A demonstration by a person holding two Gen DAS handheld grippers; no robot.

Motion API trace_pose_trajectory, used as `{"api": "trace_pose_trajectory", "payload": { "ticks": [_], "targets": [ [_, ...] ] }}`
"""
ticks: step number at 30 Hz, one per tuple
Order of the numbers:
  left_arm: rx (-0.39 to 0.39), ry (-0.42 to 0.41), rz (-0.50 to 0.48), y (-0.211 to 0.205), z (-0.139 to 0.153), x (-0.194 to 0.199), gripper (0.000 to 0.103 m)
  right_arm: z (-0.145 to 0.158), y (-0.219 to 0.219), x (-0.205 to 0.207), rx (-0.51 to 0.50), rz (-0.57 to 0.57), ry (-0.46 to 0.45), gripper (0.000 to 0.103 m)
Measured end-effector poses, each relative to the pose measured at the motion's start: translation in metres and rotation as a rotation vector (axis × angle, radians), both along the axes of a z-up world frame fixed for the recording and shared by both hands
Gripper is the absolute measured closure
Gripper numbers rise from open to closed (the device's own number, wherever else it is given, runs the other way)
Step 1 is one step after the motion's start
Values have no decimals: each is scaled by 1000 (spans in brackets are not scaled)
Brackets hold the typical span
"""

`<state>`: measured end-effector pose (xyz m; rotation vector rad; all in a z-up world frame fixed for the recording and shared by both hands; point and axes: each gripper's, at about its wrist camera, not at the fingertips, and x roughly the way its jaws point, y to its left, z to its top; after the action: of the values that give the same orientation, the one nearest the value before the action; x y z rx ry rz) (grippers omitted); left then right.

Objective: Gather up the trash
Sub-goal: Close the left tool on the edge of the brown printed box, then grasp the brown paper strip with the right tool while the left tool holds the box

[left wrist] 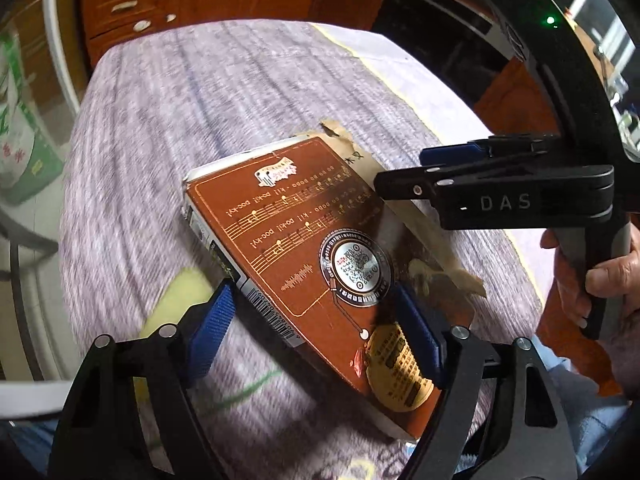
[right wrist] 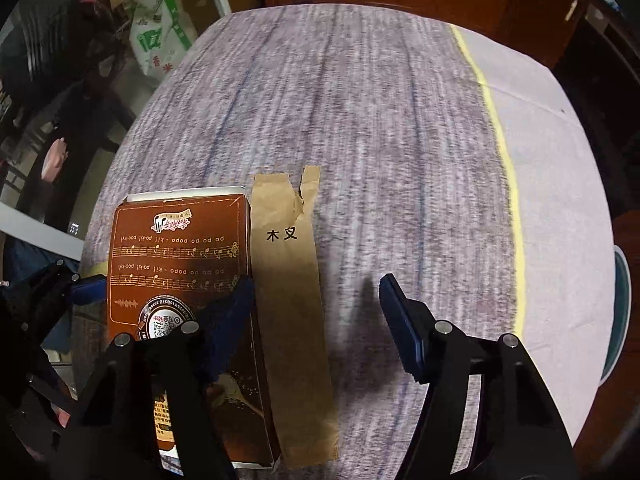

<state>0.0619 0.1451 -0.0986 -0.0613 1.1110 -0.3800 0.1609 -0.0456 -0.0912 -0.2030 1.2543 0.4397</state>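
1. Our left tongs (left wrist: 312, 320) stand spread astride the brown box (left wrist: 304, 248); whether the blue pads touch its edges we cannot tell.
2. Our right tongs (right wrist: 316, 312) are spread too, over the paper sleeve (right wrist: 294, 304), not pinching it; one pad overlaps the box's edge.
3. Box and sleeve lie side by side, touching, flat on the grey tablecloth (right wrist: 380, 112).
4. We judge the collecting barely begun: nothing is lifted, both pieces remain, and no bin shows.
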Motion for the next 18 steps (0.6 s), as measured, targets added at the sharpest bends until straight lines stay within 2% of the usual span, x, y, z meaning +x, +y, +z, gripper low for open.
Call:
{"api": "trace_pose_trajectory", "payload": {
  "ticks": [2, 8, 10, 13, 18],
  "targets": [
    [-37, 5, -22, -5, 3, 11, 43, 0, -11, 4, 18, -23, 11, 40],
    [-73, -21, -61, -23, 15, 33, 58, 7, -28, 11, 22, -65, -7, 40],
    [-88, -30, -73, -27, 18, 36, 59, 10, -34, 14, 24, -83, -10, 40],
    [-146, 7, -94, -31, 14, 40, 60, 11, -45, 19, 20, -109, -9, 40],
    [-153, 35, -110, -40, 5, 39, 60, 7, -62, 18, 9, -133, 5, 40]
  ]
}}
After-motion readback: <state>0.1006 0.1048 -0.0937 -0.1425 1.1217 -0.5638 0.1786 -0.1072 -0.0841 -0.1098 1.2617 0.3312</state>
